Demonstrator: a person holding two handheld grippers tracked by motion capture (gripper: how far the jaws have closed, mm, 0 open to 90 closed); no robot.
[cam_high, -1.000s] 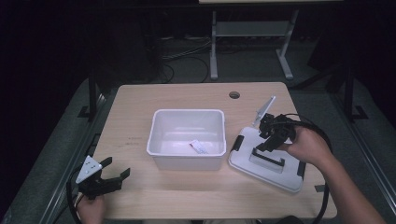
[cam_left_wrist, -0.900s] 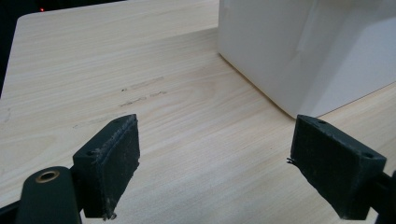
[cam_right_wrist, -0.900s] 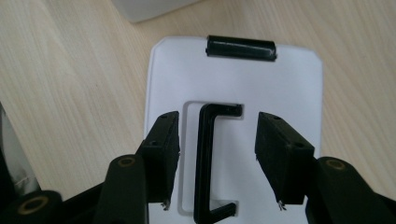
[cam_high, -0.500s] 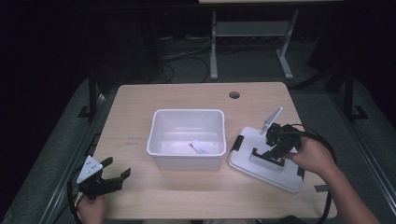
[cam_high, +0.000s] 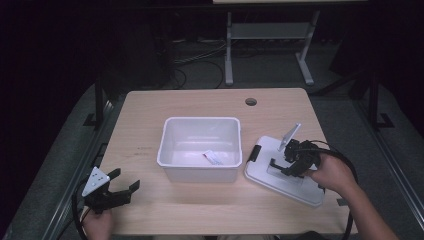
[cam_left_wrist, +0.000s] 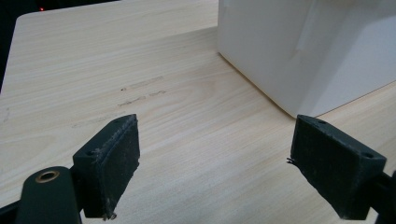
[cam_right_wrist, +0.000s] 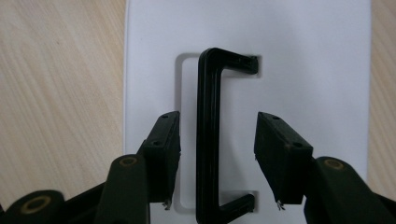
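Right hand-held gripper (cam_high: 289, 161) down over the white lid (cam_high: 280, 180), which lies flat on the bench (cam_high: 200, 210) at R side, just beside the white bin (cam_high: 200, 148). In right gripper view: jaws part open, medium gap, one on each side of the black handle (cam_right_wrist: 207, 135) set in the lid's recess. Handle bar runs between the pads, nearer the left pad (cam_right_wrist: 164, 149); looks not yet clamped, a thin gap on that side and a wider one to the right pad (cam_right_wrist: 279, 156). Both handle ends bend toward the right of that view. The person's right hand (cam_high: 334, 172) is behind the gripper, cable looping round the wrist. Grey plate on top tilts up toward far side.

Lid: black clip (cam_high: 254, 153) at its end nearest the bin; lid sits skewed to bench edge, near corner close to front R edge.

Bin: open top, centre of bench, a small white packet w/ red mark (cam_high: 214, 158) on its floor toward front R.

Left hand-held gripper (cam_high: 126, 189) at front L corner of bench, well apart from bin and lid, jaws spread wide, nothing between. Left gripper view: pads (cam_left_wrist: 112, 161) far apart, bare wood between, bin wall (cam_left_wrist: 308, 51) ahead at upper right. Faint scuff marks on wood (cam_left_wrist: 140, 93) ahead of left pad. Left hand (cam_high: 97, 222) at bench edge.

Round cable hole (cam_high: 251, 102) at far side of bench.
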